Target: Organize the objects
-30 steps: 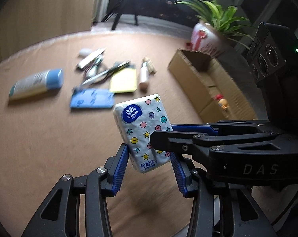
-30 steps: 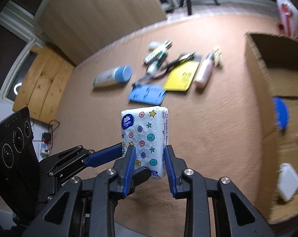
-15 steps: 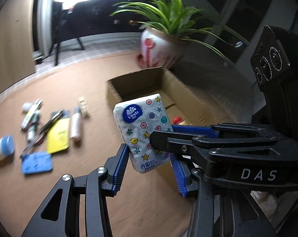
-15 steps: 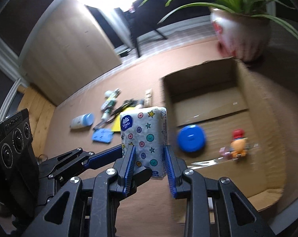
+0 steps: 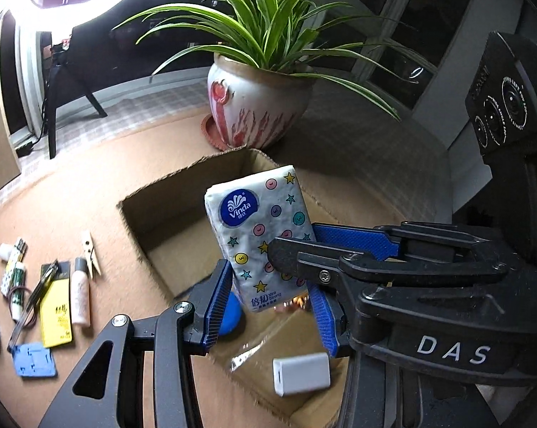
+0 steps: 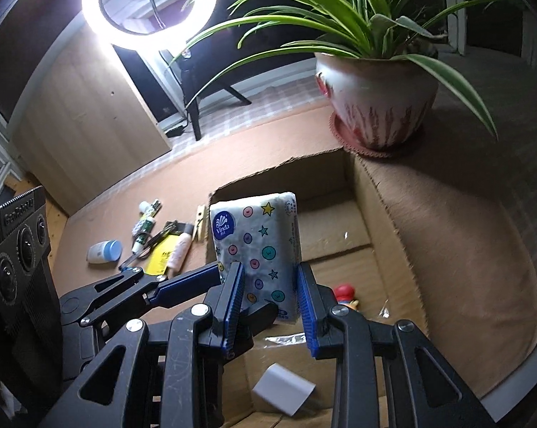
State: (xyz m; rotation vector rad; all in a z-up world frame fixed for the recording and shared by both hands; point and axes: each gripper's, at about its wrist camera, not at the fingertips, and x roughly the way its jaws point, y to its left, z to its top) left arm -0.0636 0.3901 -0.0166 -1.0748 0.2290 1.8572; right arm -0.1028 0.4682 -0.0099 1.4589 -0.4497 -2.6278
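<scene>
Brown carpet floor carries a cardboard box; above it both grippers' fingers clench one tissue pack.

From each wrist we look steeply down along the blue fingers, close over the open cardboard box, both views sharing the tissue pack, potted plant and far-left clutter.

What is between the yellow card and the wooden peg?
A small pale bottle lies between the yellow card and the wooden peg, clearest in the left wrist view.
</scene>
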